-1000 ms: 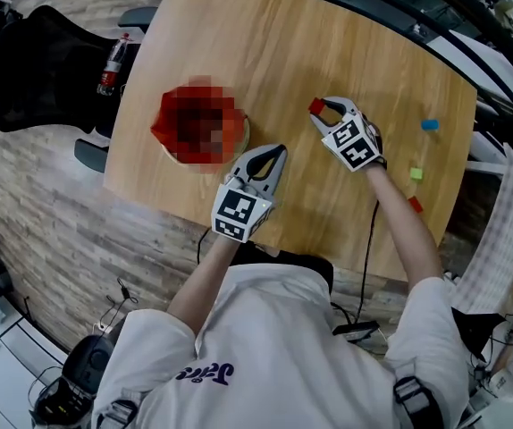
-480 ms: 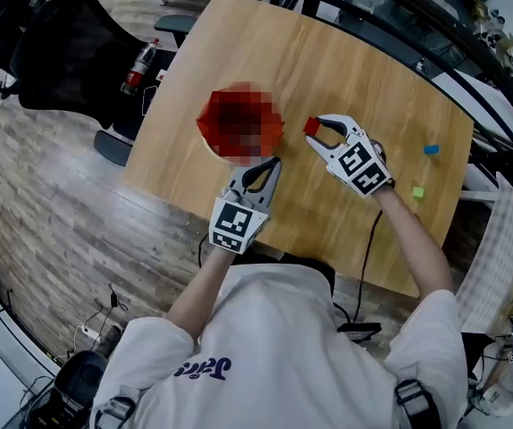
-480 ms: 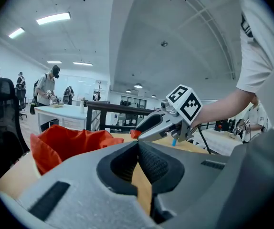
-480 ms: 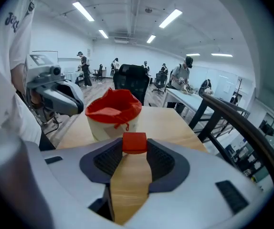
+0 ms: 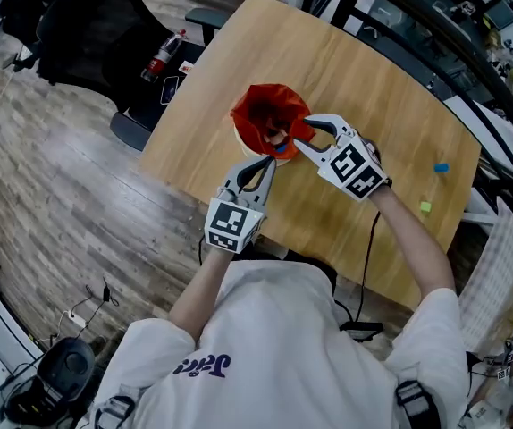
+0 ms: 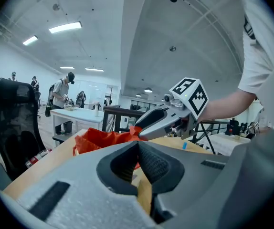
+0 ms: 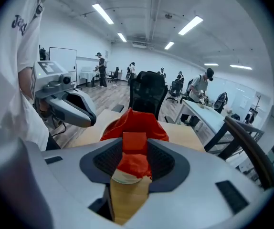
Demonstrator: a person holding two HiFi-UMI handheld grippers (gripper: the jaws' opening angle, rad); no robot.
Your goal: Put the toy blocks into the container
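The red block (image 7: 134, 141) sits pinched in the right tongs (image 5: 300, 135), at the 3 o'clock rim of the container (image 5: 255, 105). This looks like the delivery step; next, those tongs should spread over the opening. The left tongs (image 5: 268, 163), at 6 o'clock, are pressed together and empty.

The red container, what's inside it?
A small blue thing shows inside the red container, near its rim. The right tongs hold a red block at its edge. Red folds and tongs cover the rest.
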